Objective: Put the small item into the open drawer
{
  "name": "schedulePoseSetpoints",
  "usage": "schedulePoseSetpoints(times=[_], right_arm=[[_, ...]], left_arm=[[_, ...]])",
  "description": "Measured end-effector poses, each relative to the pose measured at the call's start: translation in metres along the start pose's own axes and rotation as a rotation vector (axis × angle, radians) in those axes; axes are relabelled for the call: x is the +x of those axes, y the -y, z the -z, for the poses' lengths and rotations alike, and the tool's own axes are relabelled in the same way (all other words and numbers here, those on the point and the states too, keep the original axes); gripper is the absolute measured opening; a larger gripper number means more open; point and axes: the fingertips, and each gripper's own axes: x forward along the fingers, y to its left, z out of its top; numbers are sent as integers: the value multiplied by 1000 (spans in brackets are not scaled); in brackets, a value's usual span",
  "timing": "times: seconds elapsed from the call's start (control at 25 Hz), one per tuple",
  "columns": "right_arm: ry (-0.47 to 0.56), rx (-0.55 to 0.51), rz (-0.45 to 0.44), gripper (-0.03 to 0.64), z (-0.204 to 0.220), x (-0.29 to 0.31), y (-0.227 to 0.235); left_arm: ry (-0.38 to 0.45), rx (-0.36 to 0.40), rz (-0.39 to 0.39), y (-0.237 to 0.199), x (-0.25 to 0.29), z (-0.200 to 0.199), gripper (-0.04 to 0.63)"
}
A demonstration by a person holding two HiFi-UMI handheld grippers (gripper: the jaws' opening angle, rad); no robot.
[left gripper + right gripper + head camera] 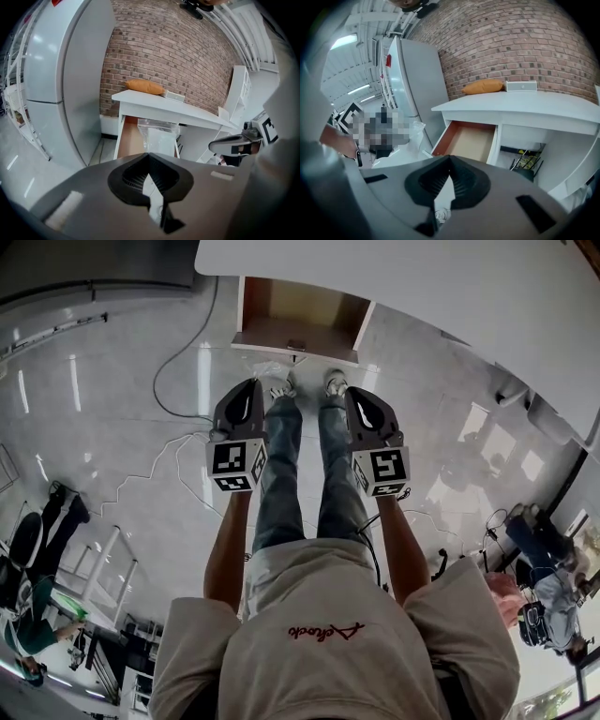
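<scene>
The drawer stands pulled out under the white desk; its brown bottom is bare. My left gripper is held in front of it, shut on a clear plastic bag. In the left gripper view the bag hangs just past the jaws, in line with the drawer. I cannot make out what is inside the bag. My right gripper is level with the left one. Its jaws are shut and hold nothing I can see.
An orange cushion and a small white box lie on the desk against a brick wall. A tall grey cabinet stands left of the desk. Cables trail over the glossy floor. My shoes stand just short of the drawer.
</scene>
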Motion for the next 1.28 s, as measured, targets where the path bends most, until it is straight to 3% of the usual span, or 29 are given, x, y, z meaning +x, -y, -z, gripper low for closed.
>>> schedulePoseSetpoints(times=[0.64,0.84,1.08,1.28], right_arm=[[3,13,-14,12,29,10,3],[4,11,-16,12,29,11,7],[18,9,-26,12,25,11,5],[8,23,-30,12,35,10,7]], left_arm=[[9,24,5,0,26,22,8],[31,107,13,-4,41,1,8],[49,268,53,-8,64,-33,8],[44,322,73,-11,90,-44,8]])
